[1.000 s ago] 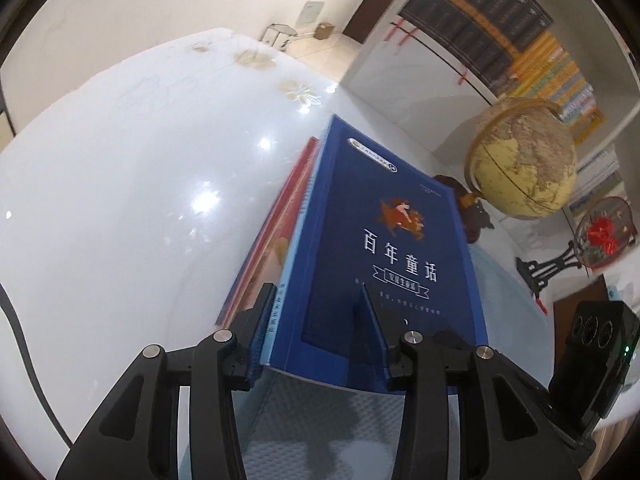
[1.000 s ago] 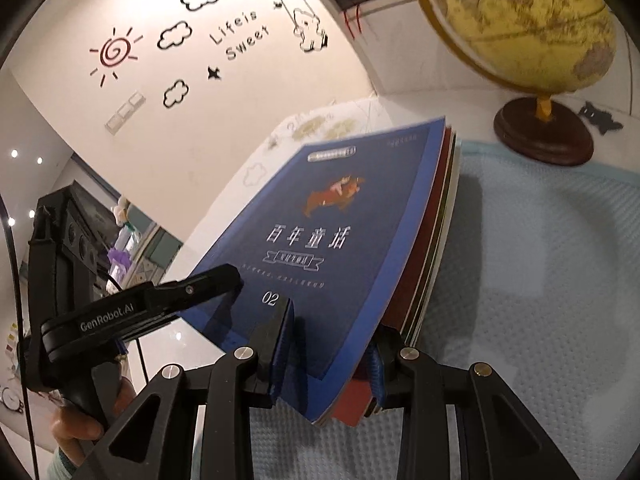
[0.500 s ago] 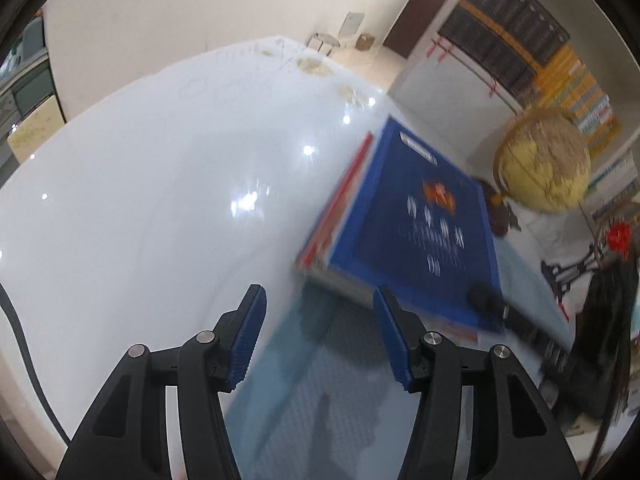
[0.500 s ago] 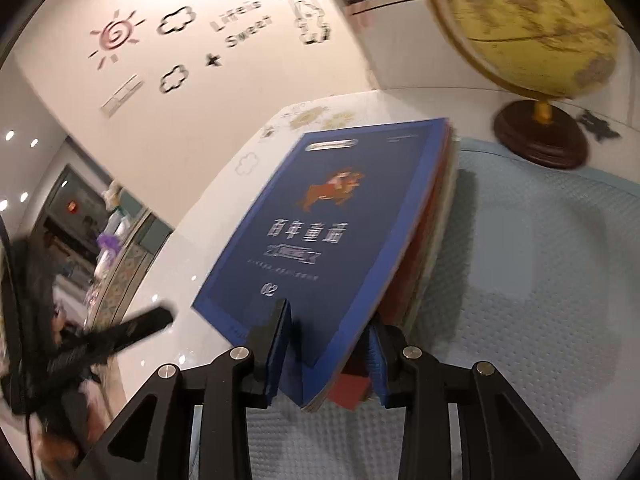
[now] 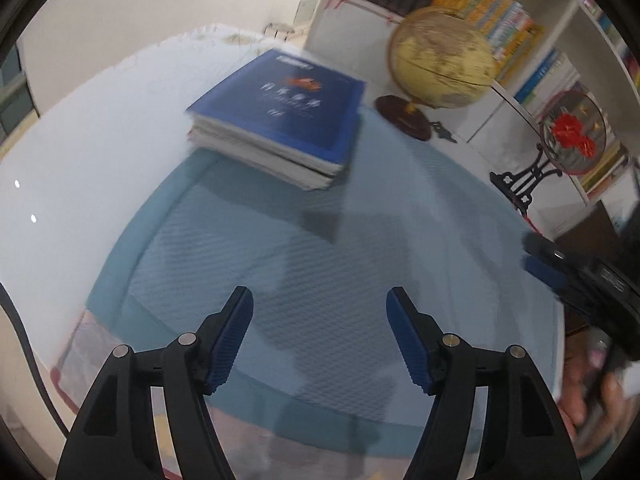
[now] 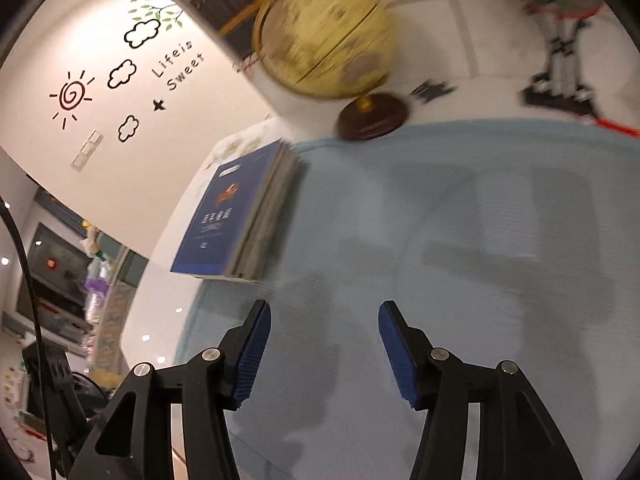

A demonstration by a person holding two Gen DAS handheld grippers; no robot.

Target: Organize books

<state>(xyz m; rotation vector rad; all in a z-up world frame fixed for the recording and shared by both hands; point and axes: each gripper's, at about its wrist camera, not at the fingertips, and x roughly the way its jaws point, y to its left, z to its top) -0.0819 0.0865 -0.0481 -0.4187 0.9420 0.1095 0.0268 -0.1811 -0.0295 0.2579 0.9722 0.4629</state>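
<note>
Left gripper (image 5: 320, 336): fingers apart and widening, nothing between them; right gripper (image 6: 324, 354): fingers apart and widening, likewise empty. Both sets of fingers hang over the blue mat (image 5: 248, 248), which lies on a glossy white counter (image 5: 80, 128). Stack of books (image 5: 276, 120), dark blue cover on top, sits flat at the mat's far left corner, partly on the mat, well apart from both sets of fingers. Globe (image 5: 442, 56) stands just past the mat's far edge, right of the stack; bookshelves (image 5: 516, 36) behind the globe; white wall with sun-and-cloud decals (image 6: 100, 92) beyond the stack.

"Life is Sweet" on wall (image 6: 120, 128)
</note>
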